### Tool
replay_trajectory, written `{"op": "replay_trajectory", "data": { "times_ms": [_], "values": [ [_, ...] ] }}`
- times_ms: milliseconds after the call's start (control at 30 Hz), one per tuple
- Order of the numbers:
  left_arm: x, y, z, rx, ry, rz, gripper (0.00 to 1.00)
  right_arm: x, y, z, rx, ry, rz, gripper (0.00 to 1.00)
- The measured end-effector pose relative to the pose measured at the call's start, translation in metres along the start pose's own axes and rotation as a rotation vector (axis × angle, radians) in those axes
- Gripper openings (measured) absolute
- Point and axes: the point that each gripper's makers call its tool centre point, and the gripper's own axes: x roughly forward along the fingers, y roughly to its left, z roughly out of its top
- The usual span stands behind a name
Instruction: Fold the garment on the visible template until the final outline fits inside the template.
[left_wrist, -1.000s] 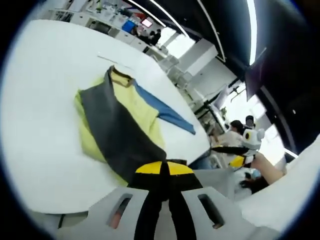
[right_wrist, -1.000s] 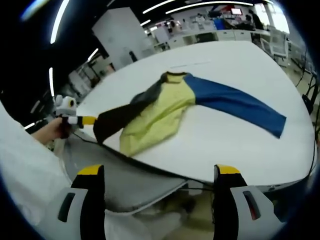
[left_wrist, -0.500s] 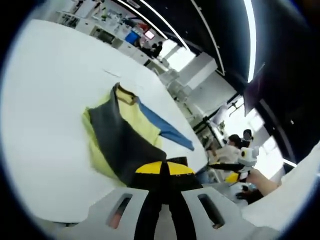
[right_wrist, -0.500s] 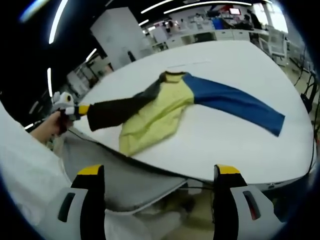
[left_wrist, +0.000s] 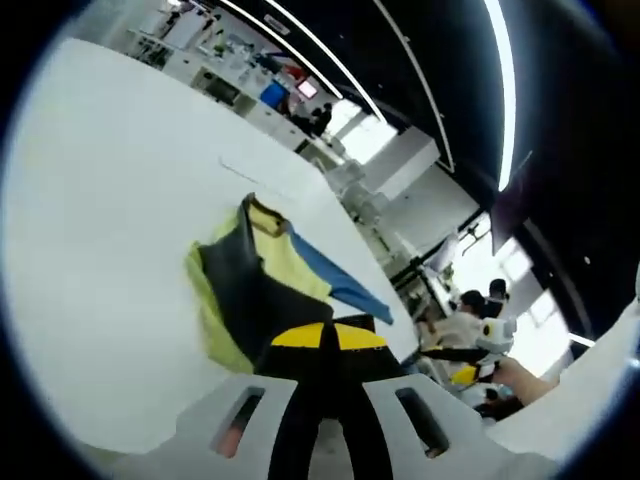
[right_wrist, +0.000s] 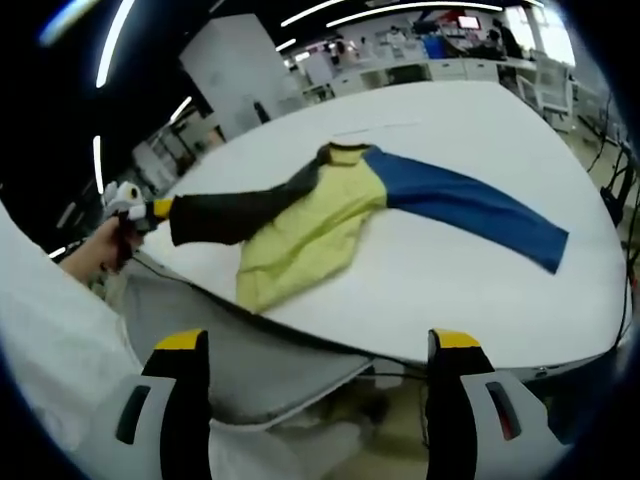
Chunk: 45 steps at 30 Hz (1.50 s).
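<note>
Left tongs (left_wrist: 322, 340) are clamped shut on the dark sleeve (right_wrist: 225, 215) cuff, pulling it out straight off to the side of the shirt; you can see them gripping it from the right gripper view too (right_wrist: 150, 210). Right tongs (right_wrist: 320, 355) are wide open w/ nothing in them, hanging back off the counter (right_wrist: 480, 300) edge. Garment (right_wrist: 310, 235) lies on the white counter, yellow body bunched up, blue sleeve (right_wrist: 465, 210) spread out flat the other way. Can't make out a template outline tbh. So imo it's barely started: no fold laid down yet, both sleeves and the body left to do.
</note>
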Motion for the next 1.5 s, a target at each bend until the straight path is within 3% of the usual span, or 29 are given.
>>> {"op": "replay_trajectory", "data": {
  "times_ms": [767, 1300, 1500],
  "values": [
    [-0.008, 0.003, 0.017, -0.024, -0.051, 0.017, 0.00, 0.003, 0.000, 0.000, -0.001, 0.010, 0.000, 0.90],
    [-0.032, 0.025, 0.047, -0.030, -0.131, 0.066, 0.00, 0.004, 0.000, 0.000, 0.000, 0.012, -0.002, 0.90],
    [-0.035, 0.027, 0.051, -0.026, -0.143, 0.075, 0.00, 0.004, 0.001, 0.000, 0.002, 0.011, -0.003, 0.90]
  ]
}}
